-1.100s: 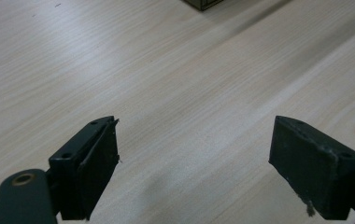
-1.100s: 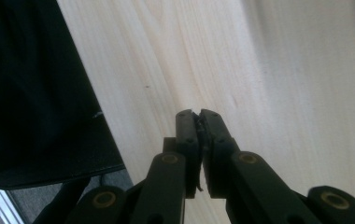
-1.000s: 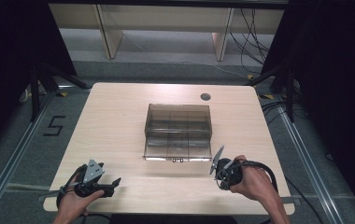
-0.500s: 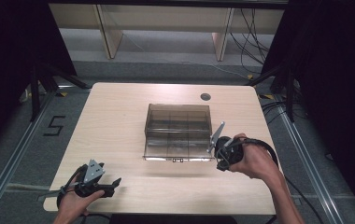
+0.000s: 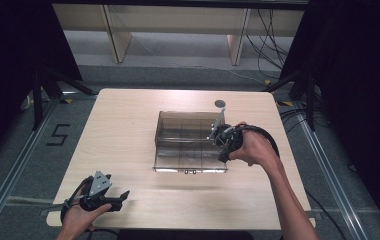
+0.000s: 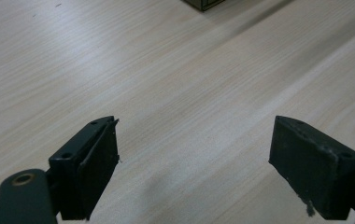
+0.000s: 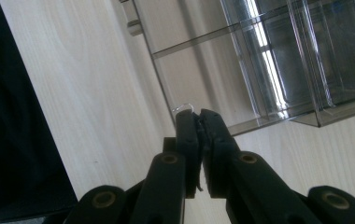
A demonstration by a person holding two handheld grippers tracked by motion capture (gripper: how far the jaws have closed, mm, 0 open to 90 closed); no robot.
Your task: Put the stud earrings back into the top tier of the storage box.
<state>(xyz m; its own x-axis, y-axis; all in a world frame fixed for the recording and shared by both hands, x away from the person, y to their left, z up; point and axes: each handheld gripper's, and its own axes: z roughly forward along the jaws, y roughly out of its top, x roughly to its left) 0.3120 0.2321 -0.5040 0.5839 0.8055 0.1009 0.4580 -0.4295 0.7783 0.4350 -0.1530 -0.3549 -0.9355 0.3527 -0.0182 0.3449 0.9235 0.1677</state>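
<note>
While our left hand rests low at the near left corner of the tabletop (image 5: 128,125), its left tool (image 6: 194,163) lies level with jaws spread wide over bare wood. Our right arm reaches forward, wrist bent, holding the right tool (image 5: 221,131) at the right wall of the clear compartment box (image 5: 183,145) mid-tabletop; its jaws are pressed together, pinching nothing we can make out.
</note>
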